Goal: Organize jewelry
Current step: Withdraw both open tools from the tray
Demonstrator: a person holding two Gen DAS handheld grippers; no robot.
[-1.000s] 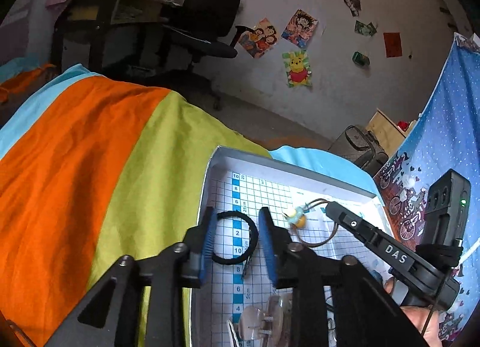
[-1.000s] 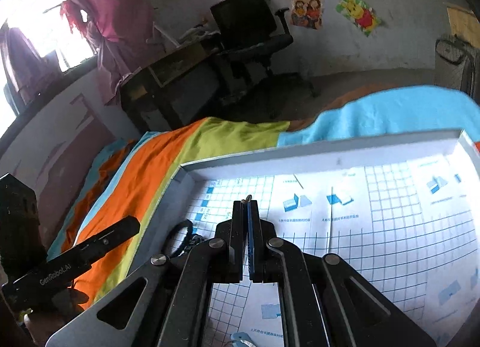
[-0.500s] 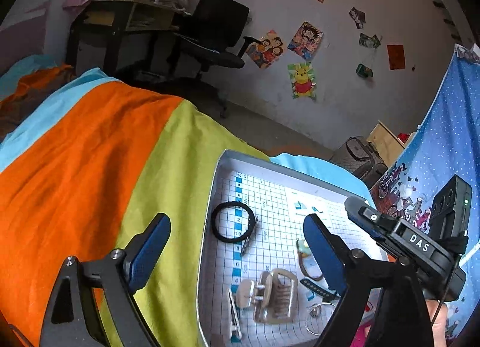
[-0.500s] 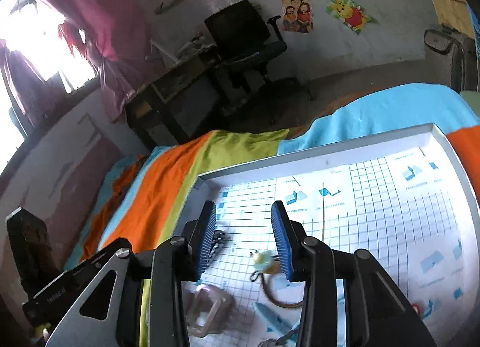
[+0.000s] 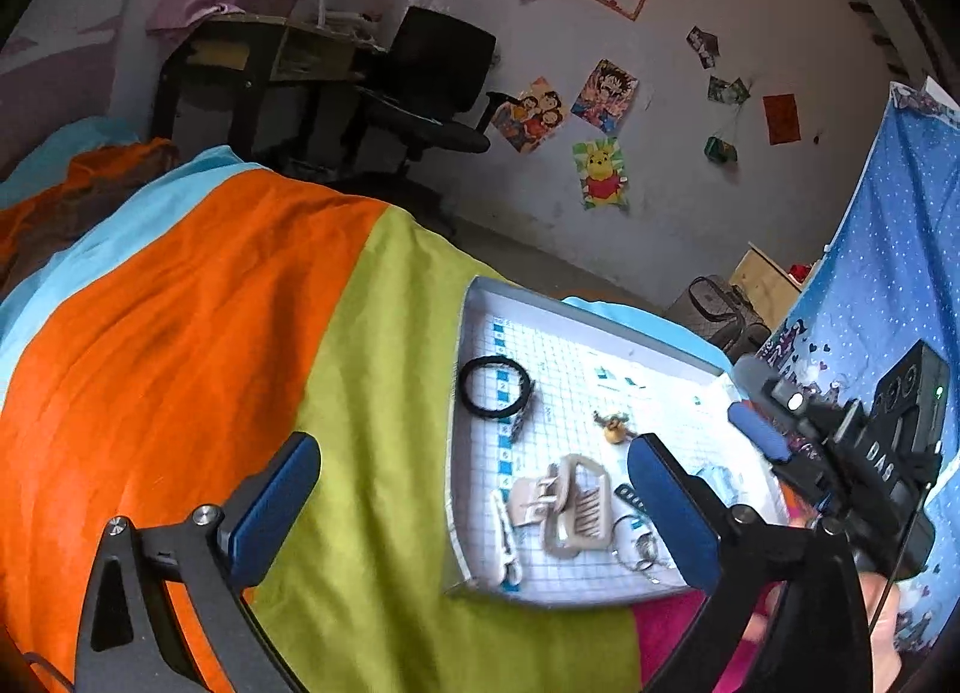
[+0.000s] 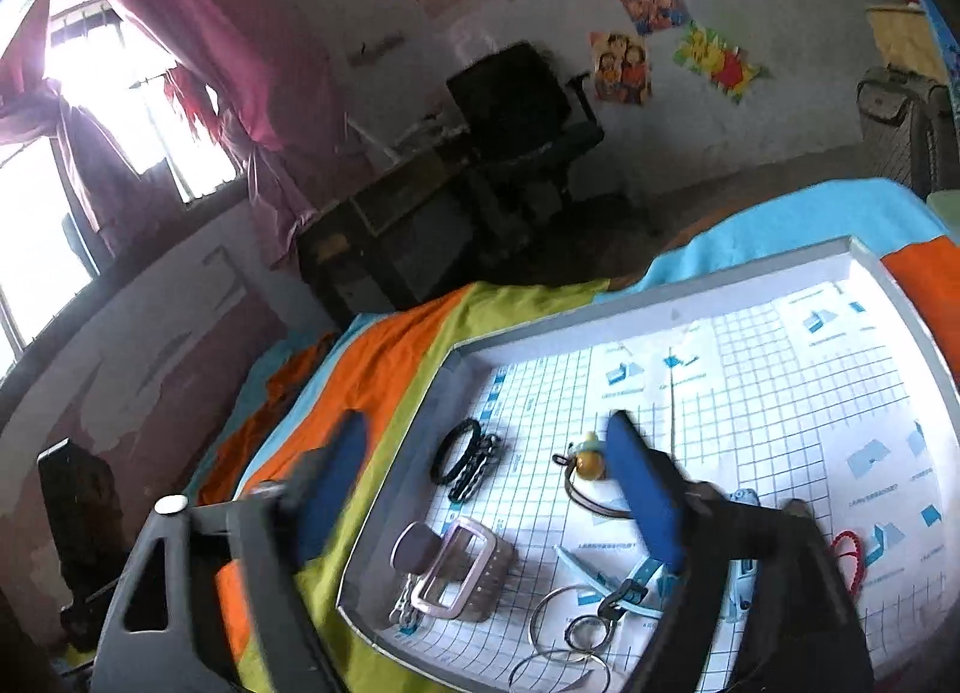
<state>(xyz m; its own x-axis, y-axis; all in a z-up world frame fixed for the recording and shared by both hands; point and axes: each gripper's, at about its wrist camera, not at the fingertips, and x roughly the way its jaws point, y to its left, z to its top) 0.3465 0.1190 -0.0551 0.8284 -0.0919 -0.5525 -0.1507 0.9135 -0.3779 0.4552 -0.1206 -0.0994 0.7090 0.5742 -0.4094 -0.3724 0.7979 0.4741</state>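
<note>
Your left gripper (image 5: pixel 474 507) has its jaws spread very wide and opening, with nothing between the pads; the tray (image 5: pixel 462 333) lies ahead of it toward its right finger, and there the black hair band (image 5: pixel 497 387) lies flat as a ring, while the beige hair claw (image 5: pixel 573 507) lies just beside that finger with its long axis pointing away from you. Your right gripper (image 6: pixel 492 489) is also opening and holds nothing. Between its fingers lies the black band, and the small yellow charm (image 6: pixel 588 462) sits just beside its right finger (image 6: pixel 645 504).
</note>
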